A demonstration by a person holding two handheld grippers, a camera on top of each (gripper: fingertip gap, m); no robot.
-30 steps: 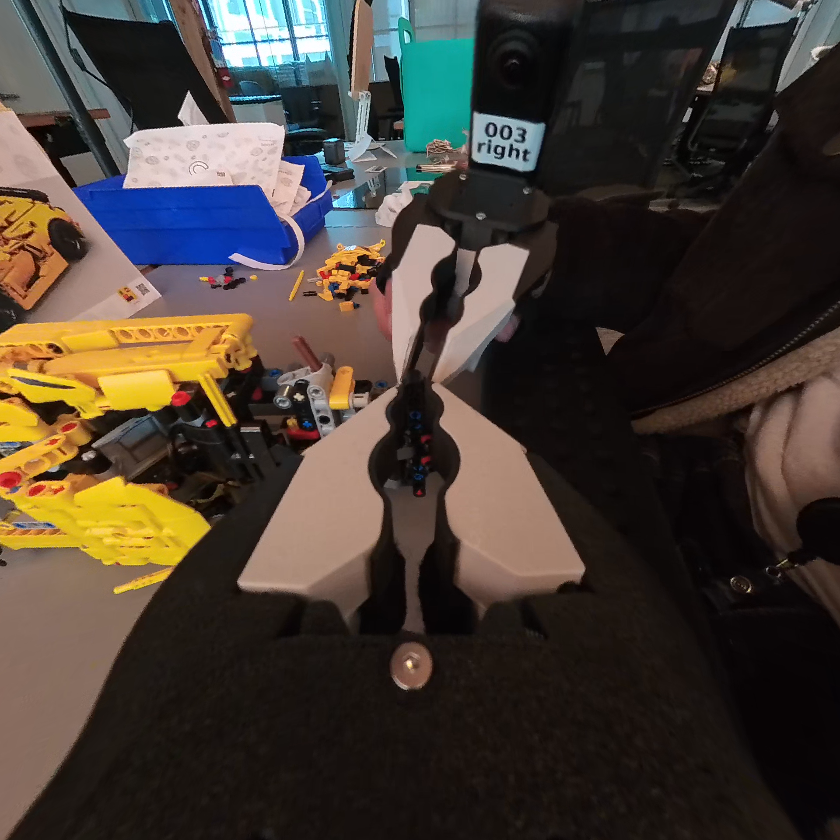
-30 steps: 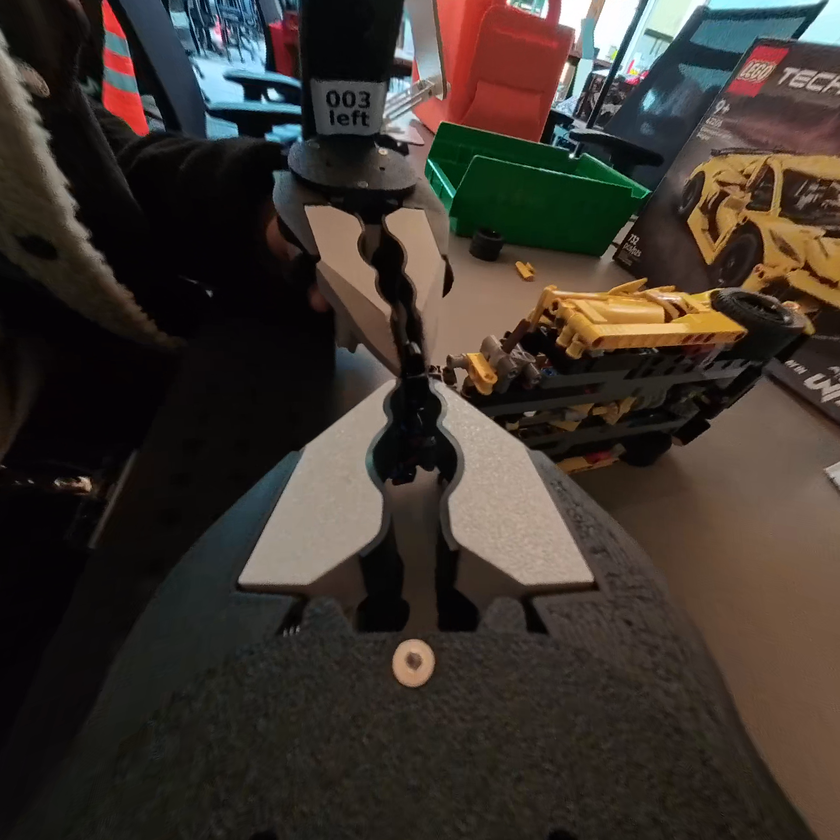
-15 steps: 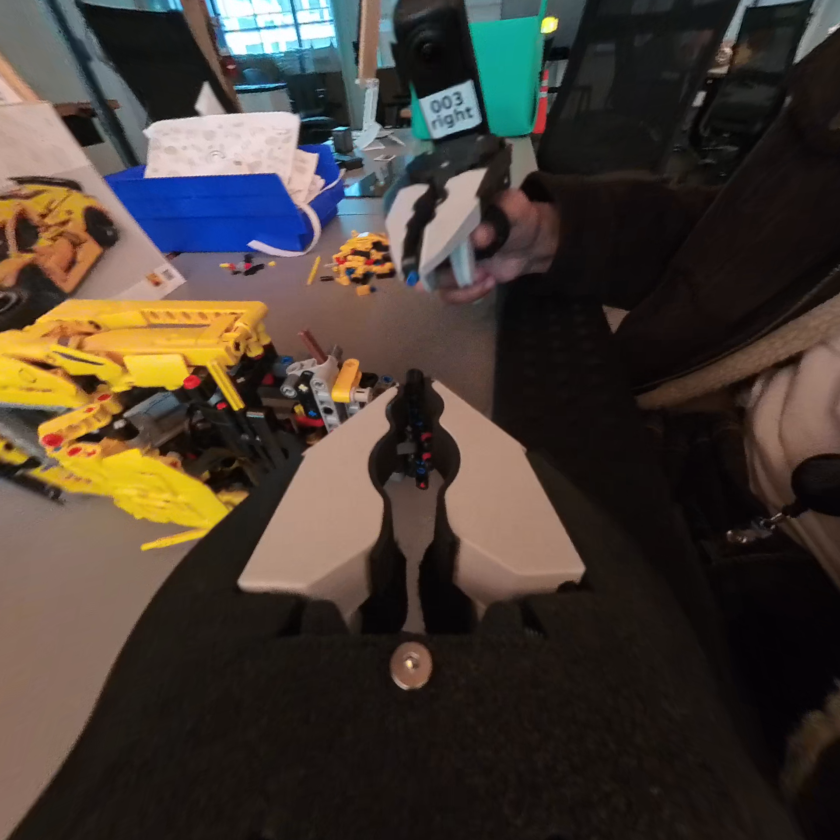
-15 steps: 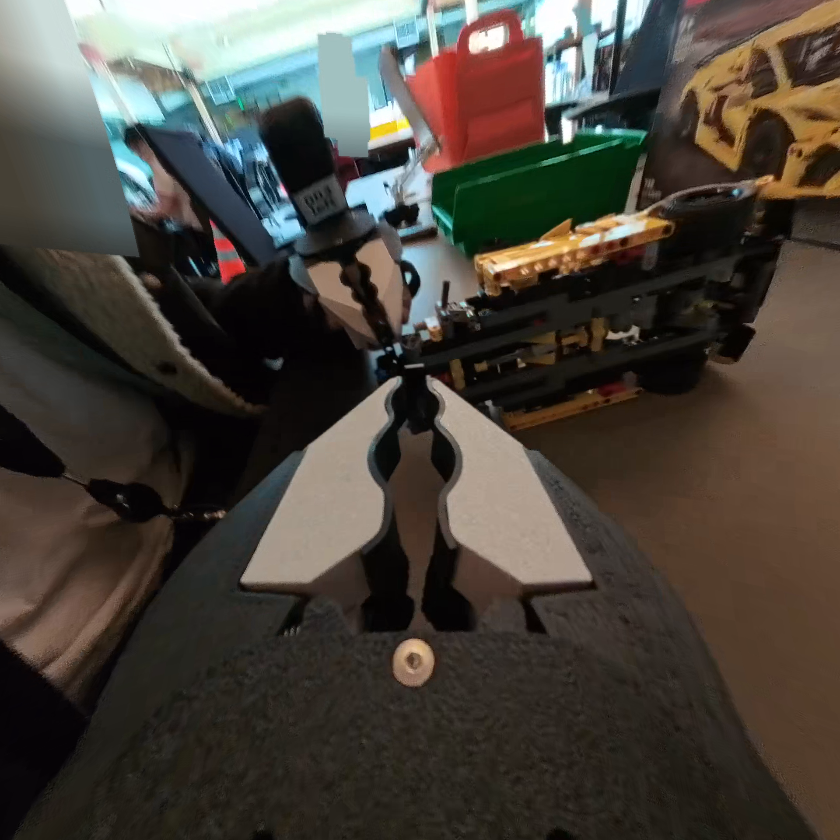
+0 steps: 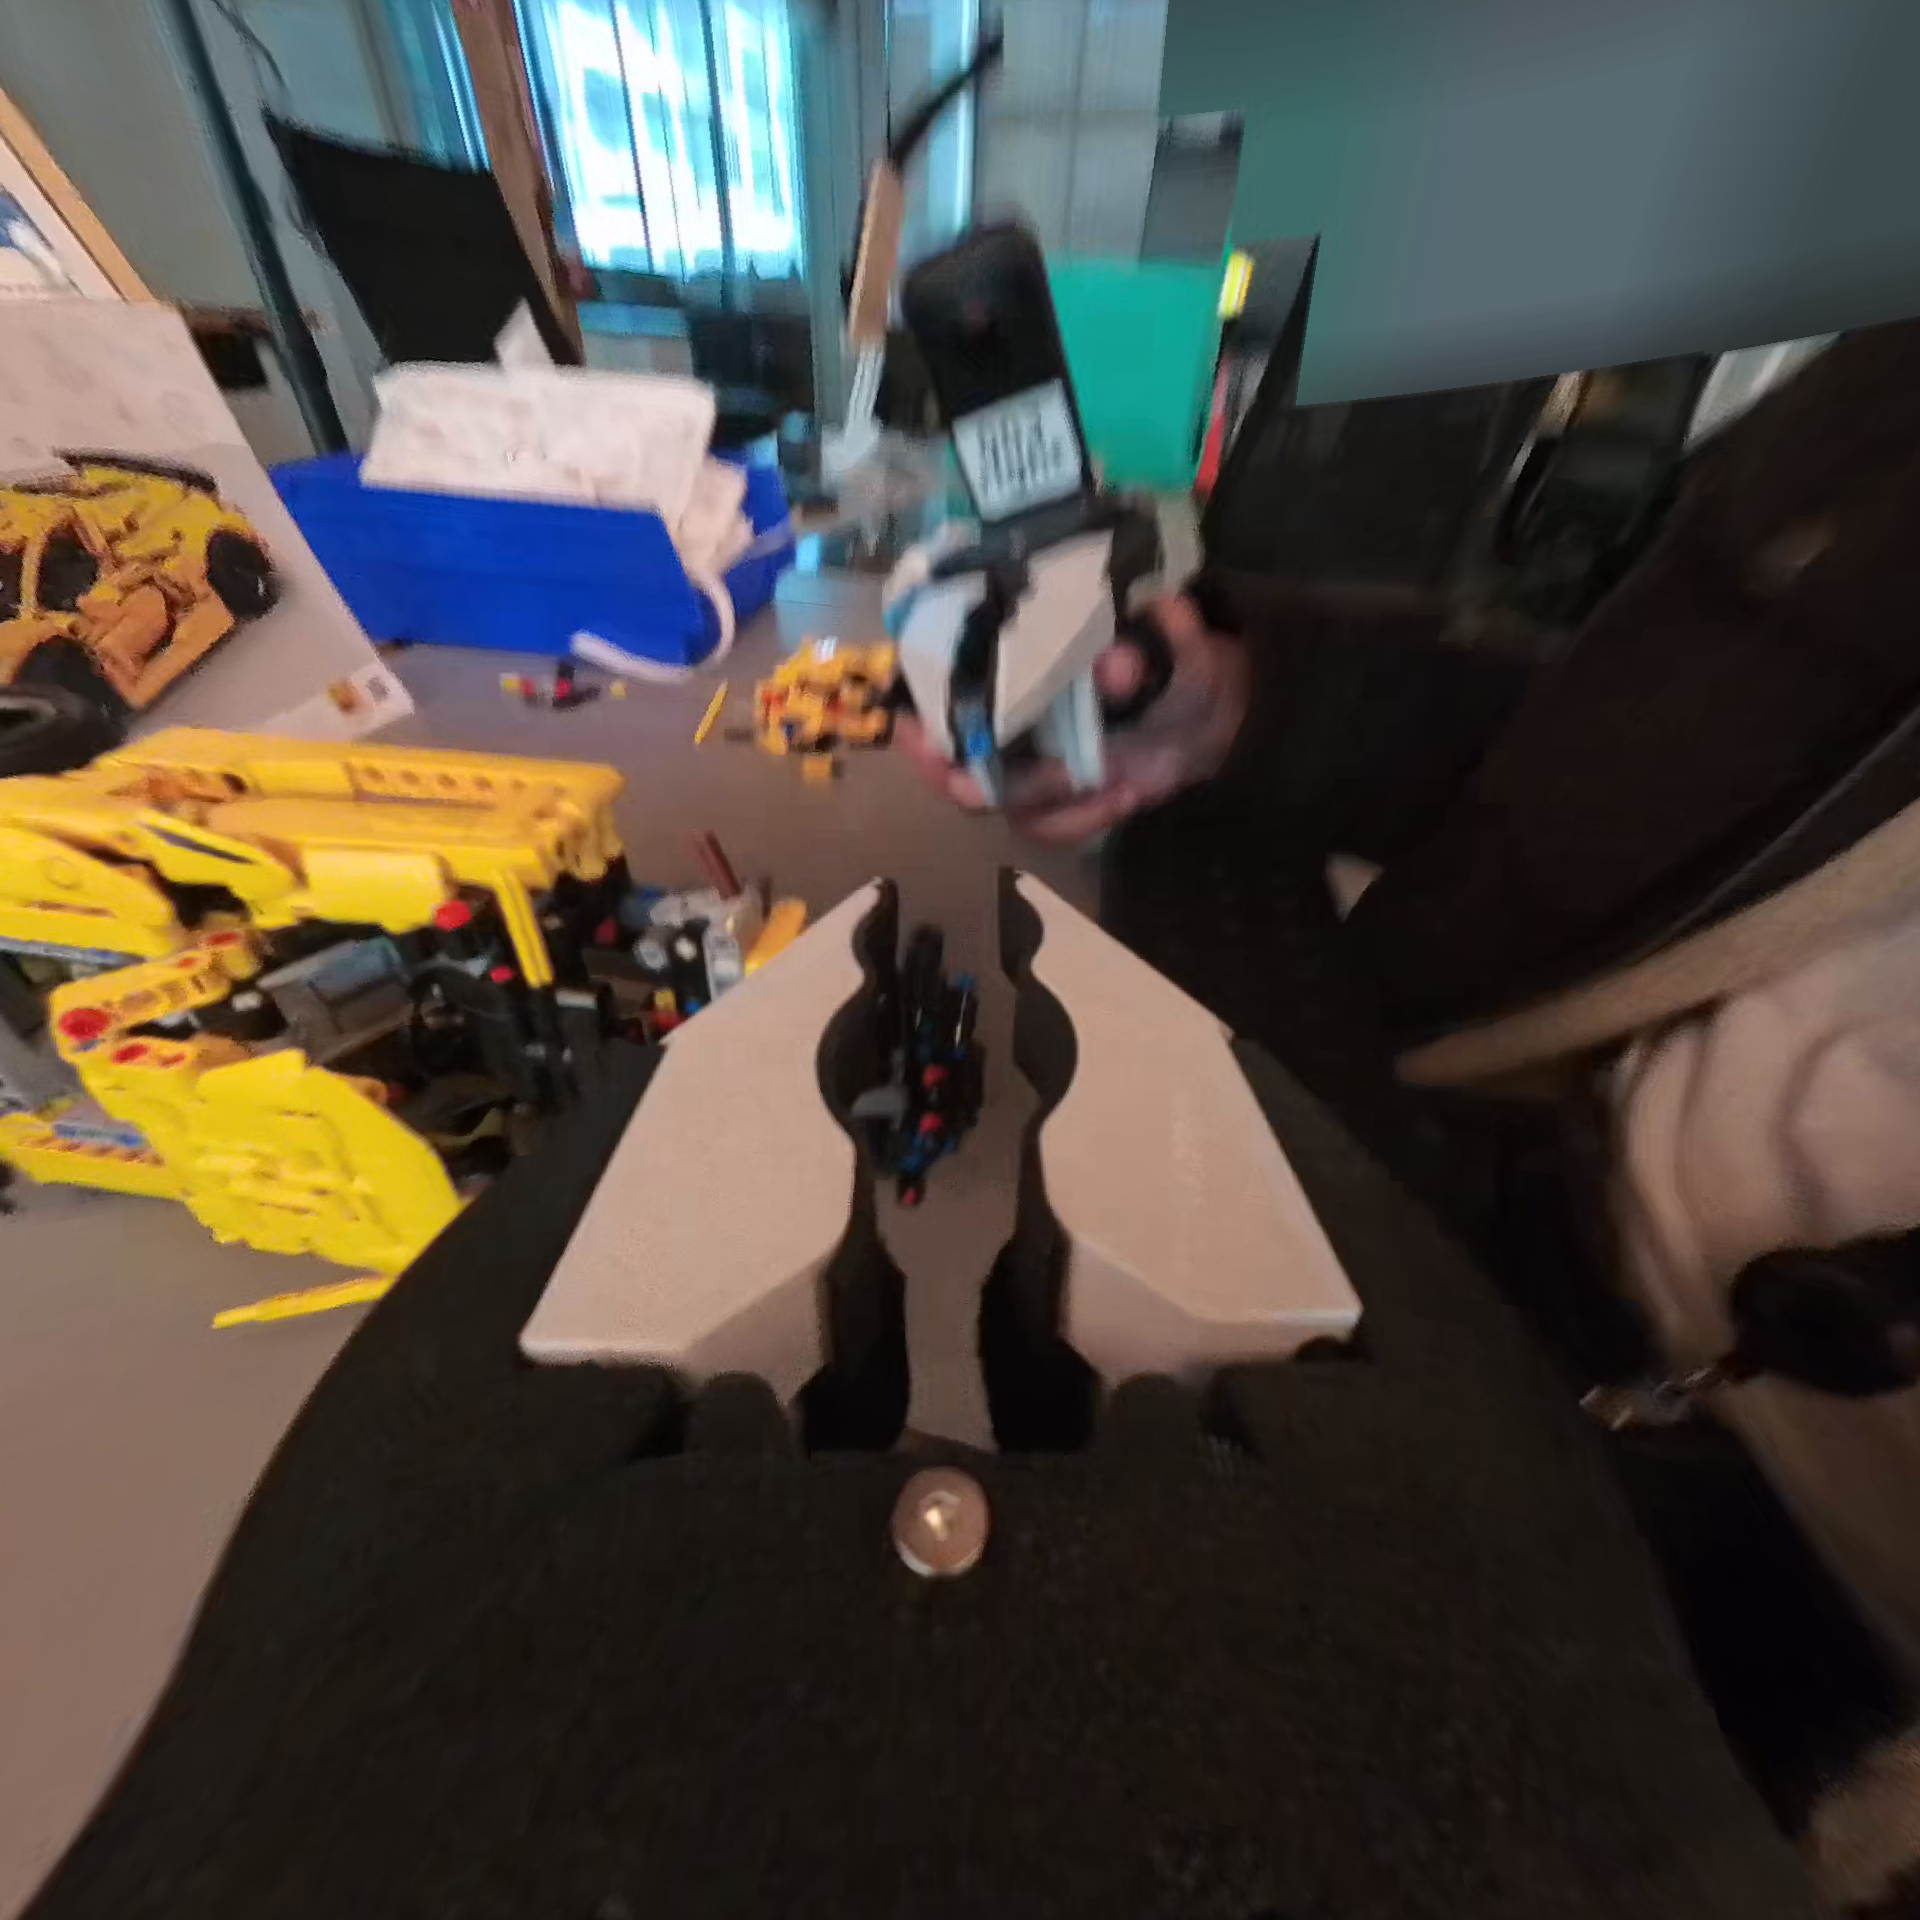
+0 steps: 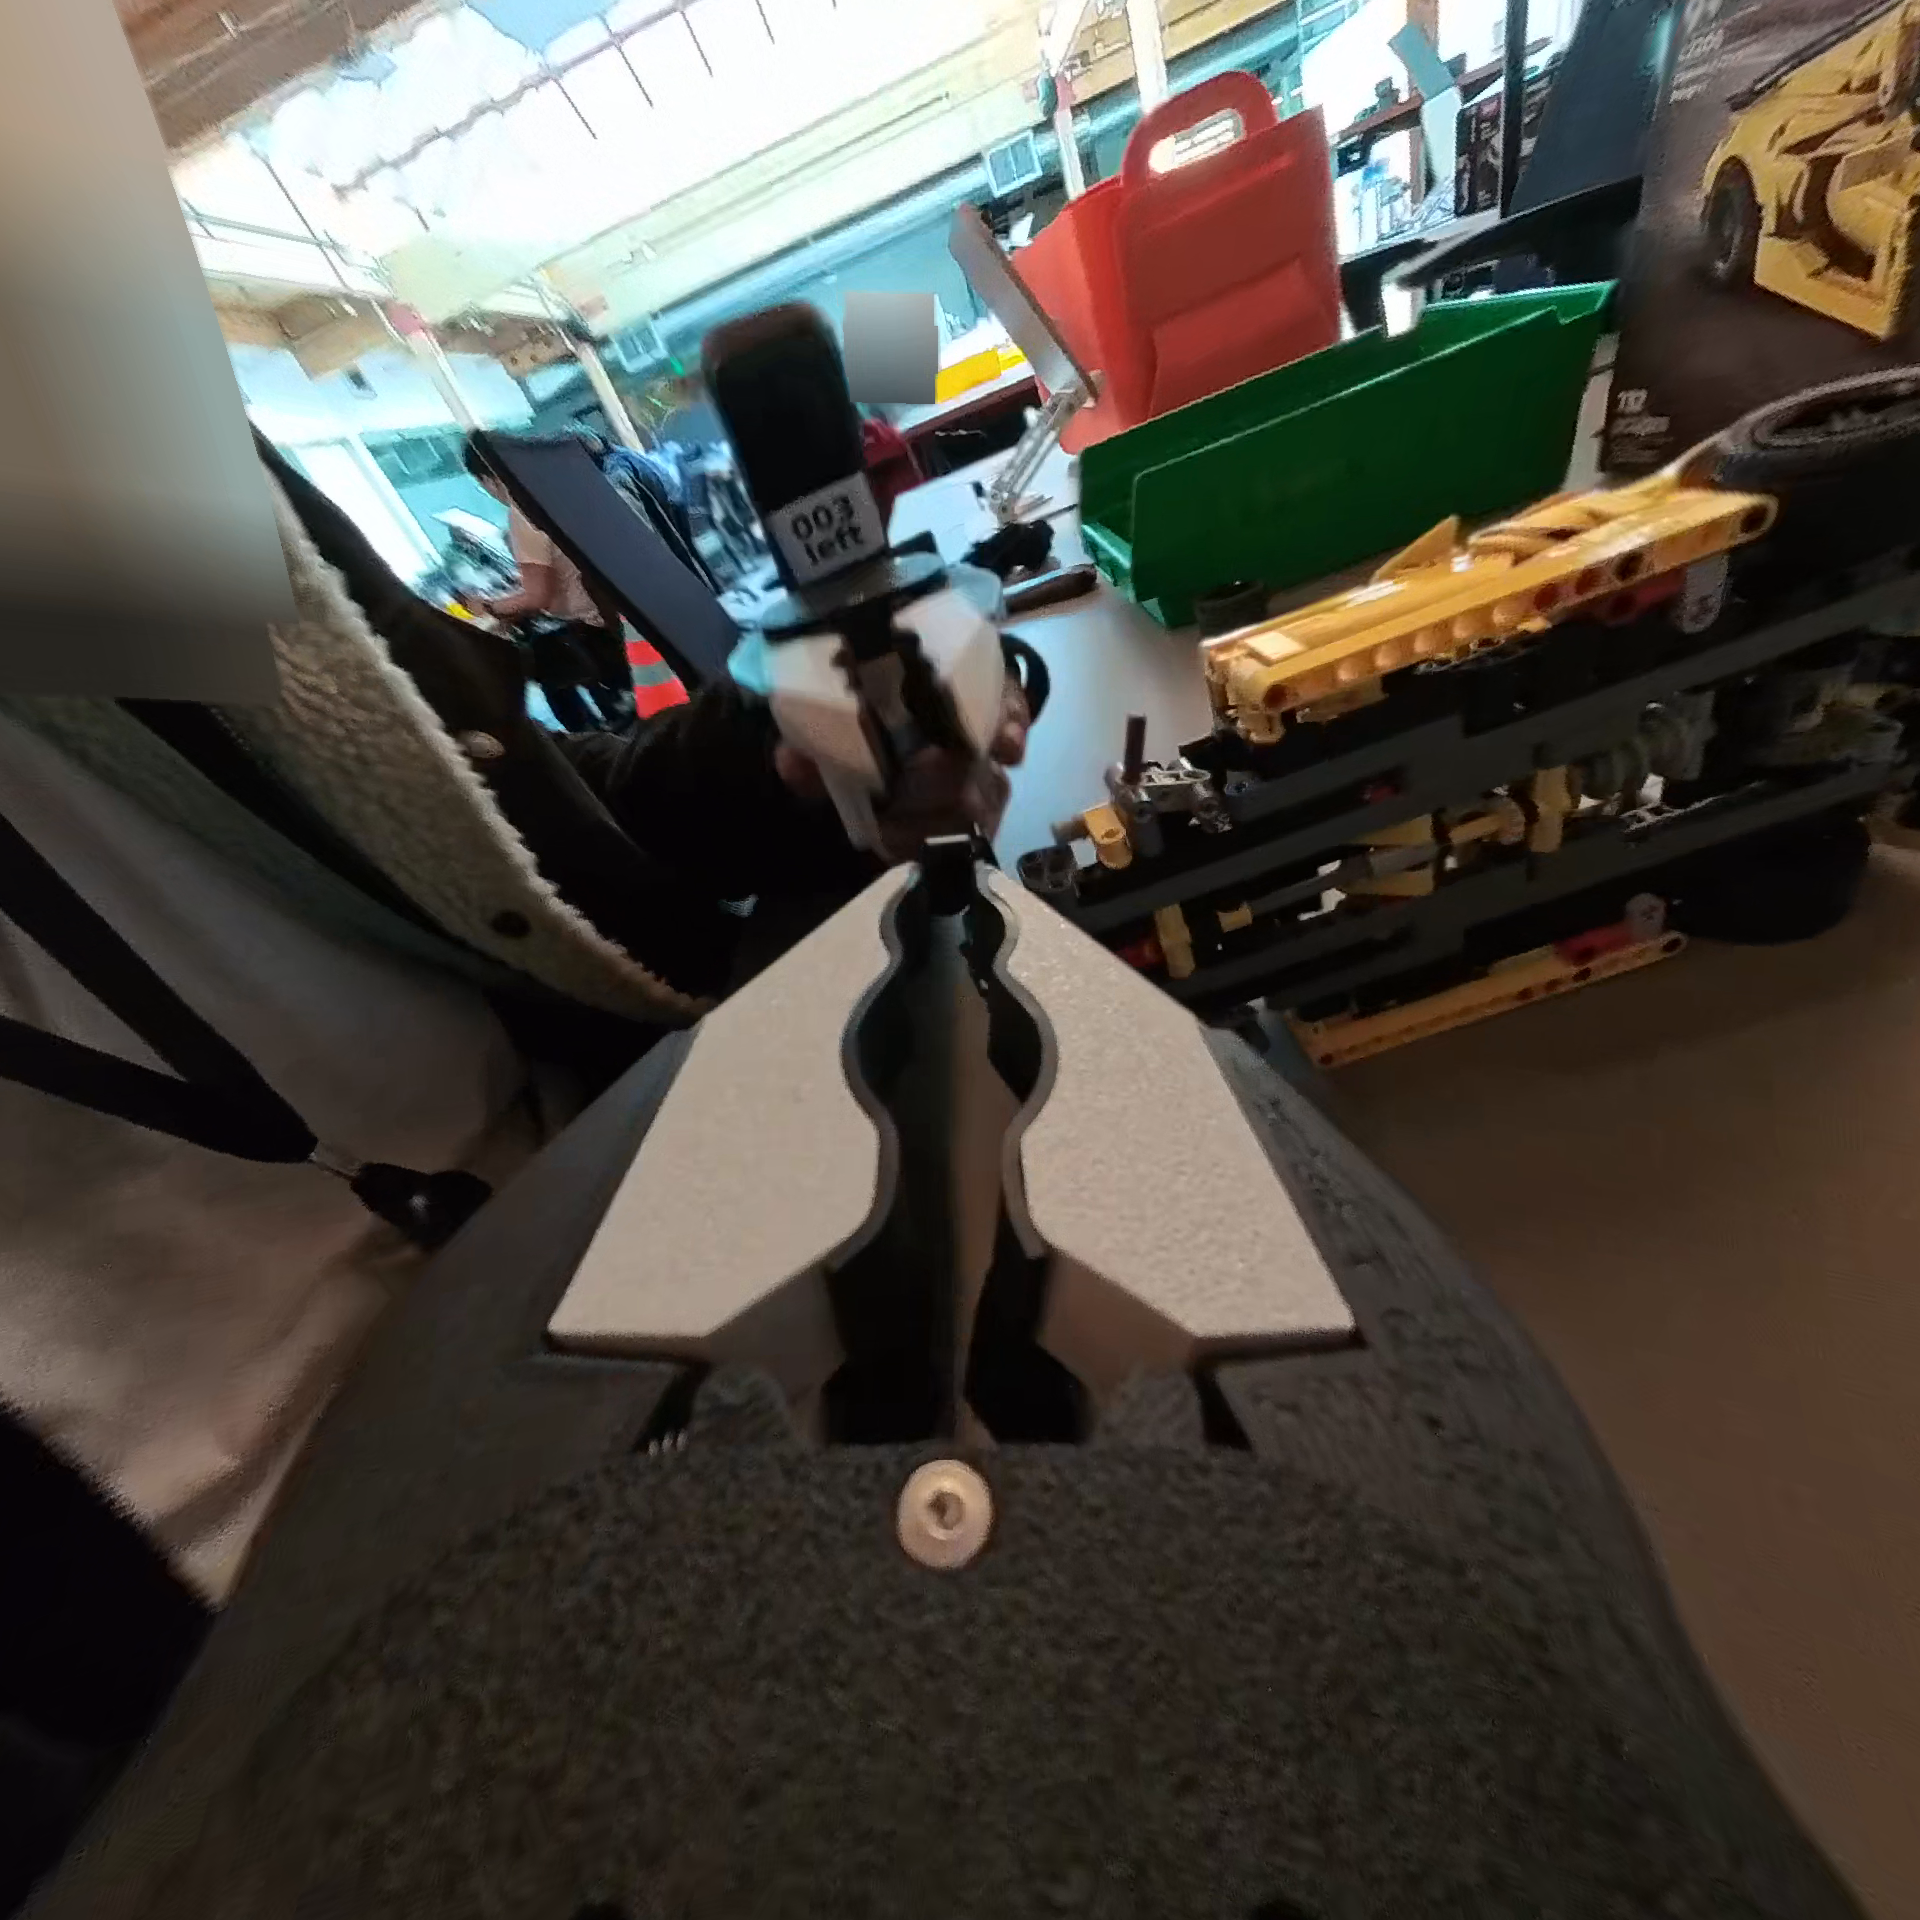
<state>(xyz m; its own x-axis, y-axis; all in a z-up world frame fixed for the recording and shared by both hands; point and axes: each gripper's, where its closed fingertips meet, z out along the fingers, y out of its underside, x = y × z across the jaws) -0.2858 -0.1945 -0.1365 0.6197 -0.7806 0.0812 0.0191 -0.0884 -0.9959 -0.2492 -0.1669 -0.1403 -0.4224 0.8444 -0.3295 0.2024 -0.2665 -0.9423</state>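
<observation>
Black piece [image 6: 948,854] — right tongs [image 6: 948,883] pinch | left tongs [image 5: 940,896] parted | table [image 6: 1558,1299] beside

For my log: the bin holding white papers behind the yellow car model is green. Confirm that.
Wrong colour: the left wrist view shows that bin is blue. It does hold white papers, behind the yellow car model.
</observation>
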